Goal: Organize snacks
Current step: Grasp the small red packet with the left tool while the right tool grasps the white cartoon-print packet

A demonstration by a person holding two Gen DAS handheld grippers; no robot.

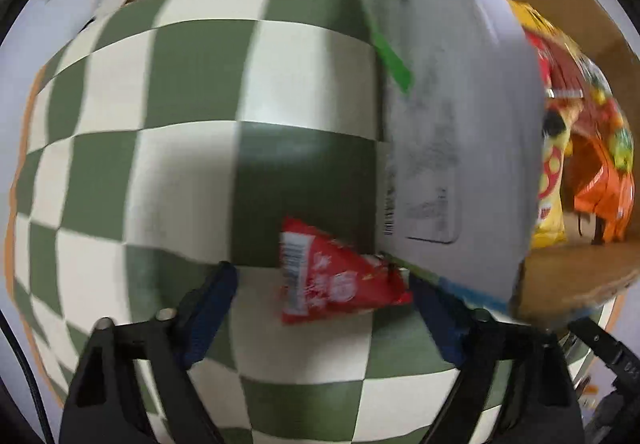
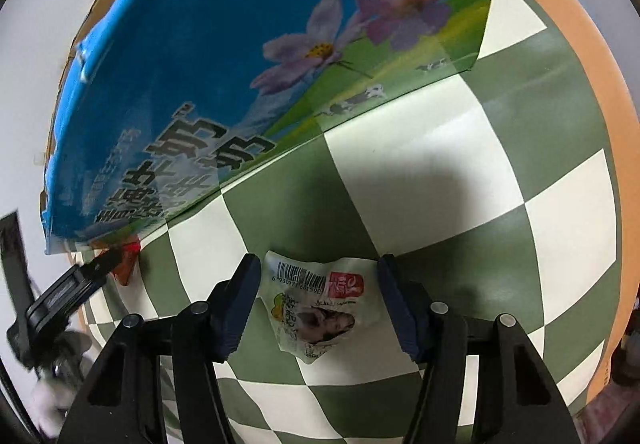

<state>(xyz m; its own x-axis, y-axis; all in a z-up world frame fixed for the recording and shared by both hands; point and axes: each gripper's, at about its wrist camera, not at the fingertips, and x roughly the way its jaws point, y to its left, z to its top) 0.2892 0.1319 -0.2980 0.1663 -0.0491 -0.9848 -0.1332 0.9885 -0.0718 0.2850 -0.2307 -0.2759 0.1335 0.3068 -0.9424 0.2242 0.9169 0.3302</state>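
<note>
Left wrist view: green-and-cream checkered cloth across the whole left side, blurred. Low in the middle, left gripper pointing down at the cloth, blue-padded fingers spread either side of a red snack packet lying flat. Left pad clear of the packet; right pad at its corner, contact too blurred to tell, so not a firm grasp. Further right, white side of a carton standing on the cloth, with yellow, red and orange snack bags inside it.

Right wrist view: at far left, the other gripper's black finger by a red packet at the carton's corner. Above, blue printed carton wall with flowers. Low centre, right gripper straddling a white snack pouch flat on the checkered cloth, pads just beside its edges, whether pressing cannot be told.
</note>
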